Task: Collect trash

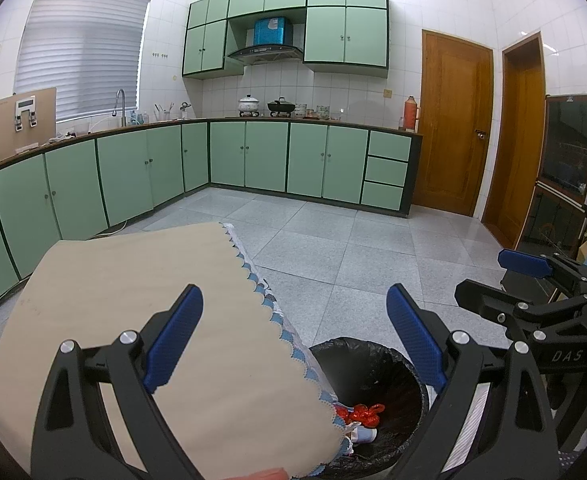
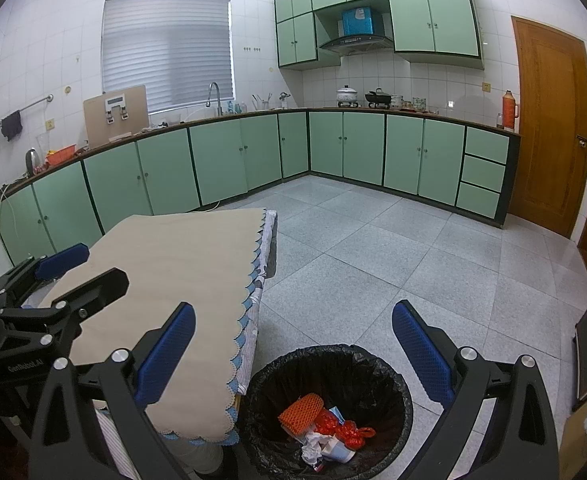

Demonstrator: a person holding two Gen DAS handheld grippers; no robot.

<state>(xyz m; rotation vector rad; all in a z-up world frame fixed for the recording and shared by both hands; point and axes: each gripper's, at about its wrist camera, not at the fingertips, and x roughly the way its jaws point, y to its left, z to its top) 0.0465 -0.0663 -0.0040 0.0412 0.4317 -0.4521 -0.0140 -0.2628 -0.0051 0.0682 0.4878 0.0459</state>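
- The worktop (image 2: pixel 173 264), under a beige cloth with a scalloped blue edge, lies ahead and to the left of both grippers; no trash shows on the part in view.
- The bin (image 2: pixel 397 376), lined with a black bag, stands on the floor just beside the worktop's near corner, below and between the right gripper's fingers.
- The trash (image 2: pixel 321 424) lies inside the bin: an orange mesh piece, red wrappers, crumpled white paper.
- The right gripper (image 2: pixel 293 360) is spread wide and empty, directly above the bin and nearer to it.
- The left gripper (image 1: pixel 293 340) is also wide and empty, half over the worktop's edge, with the bin low to its right.
- Judging from this, collection looks done or nearly so.
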